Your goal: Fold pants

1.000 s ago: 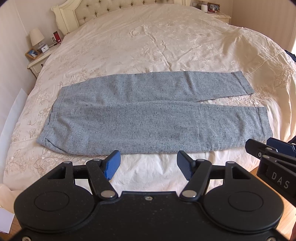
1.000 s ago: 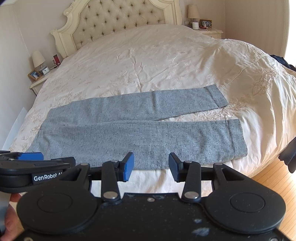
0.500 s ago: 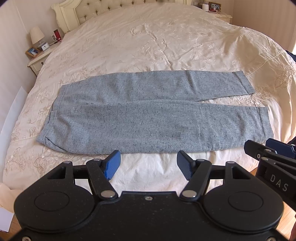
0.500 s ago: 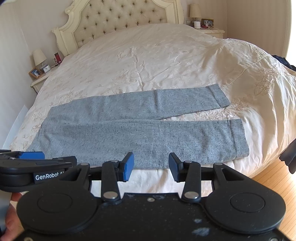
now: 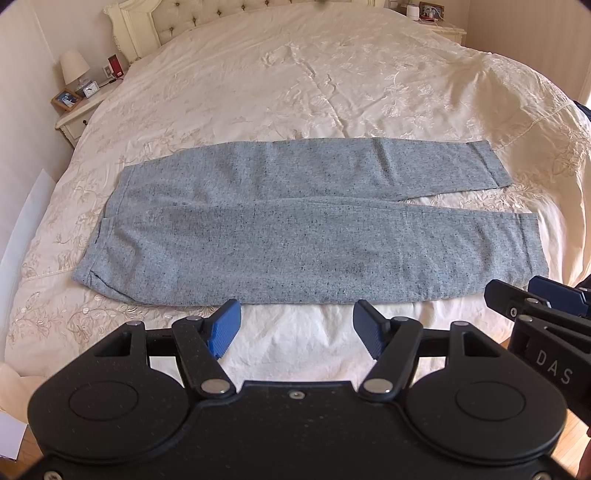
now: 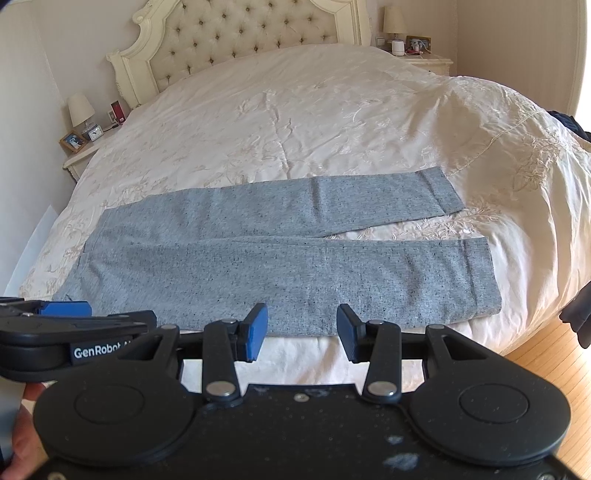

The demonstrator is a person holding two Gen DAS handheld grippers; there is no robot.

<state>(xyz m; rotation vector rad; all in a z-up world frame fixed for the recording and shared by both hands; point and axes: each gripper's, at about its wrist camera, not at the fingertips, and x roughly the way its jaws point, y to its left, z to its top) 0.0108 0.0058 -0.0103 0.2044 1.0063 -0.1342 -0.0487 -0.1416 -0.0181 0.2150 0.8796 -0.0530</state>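
Bed (image 5: pixel 332 74): a cream embroidered cover takes up most of both views, with a tufted headboard (image 6: pixel 240 33) at the far end.
Pants (image 5: pixel 295 236): grey flecked pair spread flat across the near part of the bed, waist to the left, both legs running right and parting a little at the cuffs; no fold made yet.
Change: nothing in the pants differs from a second ago, and both grippers hang where they were, so the task looks to be at its very start, the first grasp not taken.
Left gripper (image 5: pixel 297 328): blue pads wide apart, empty, over bare cover just short of the near trouser edge.
Right gripper (image 6: pixel 301 330): pads apart, nothing between them, above the near edge of the lower leg.
Writing: "GenRobot" reads on the left gripper's side in the right view; "DAS" on the right gripper in the left view.
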